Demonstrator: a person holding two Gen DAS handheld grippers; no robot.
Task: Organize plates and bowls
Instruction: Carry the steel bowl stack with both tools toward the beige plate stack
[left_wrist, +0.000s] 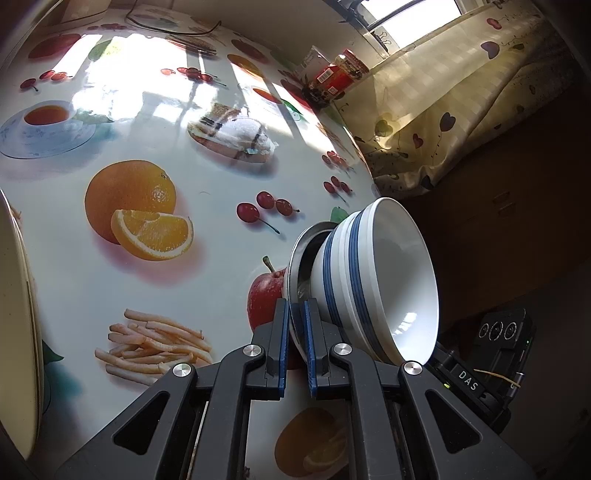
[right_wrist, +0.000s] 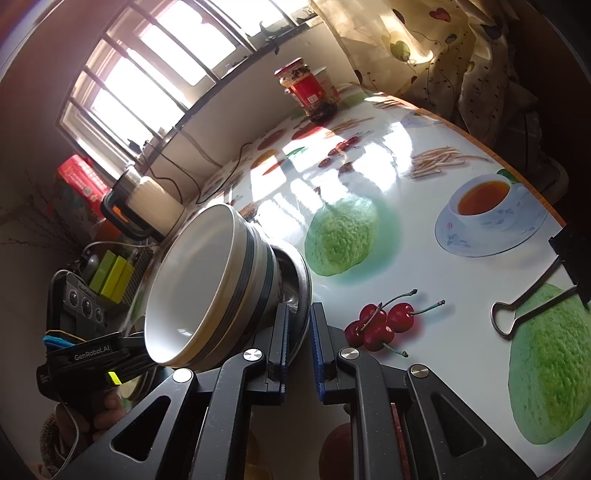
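Steel plate (left_wrist: 297, 258), striped bowls (left_wrist: 369, 280) stacked on it, tilted above desk (left_wrist: 92, 277); left tongs (left_wrist: 295, 332) and right tongs (right_wrist: 299, 332) clamp its rim at 6 o'clock.

Pretty sunny kitchen corner here. Barred window (right_wrist: 147, 74) blasts light onto a glossy fruit-print tablecloth (left_wrist: 110, 277), glare everywhere. Cream curtain (left_wrist: 443, 110) with heart doodles hangs beside the table, a red-labelled jar (right_wrist: 304, 86) stands at the far edge, and a binder clip (right_wrist: 532, 302) lies nearby.
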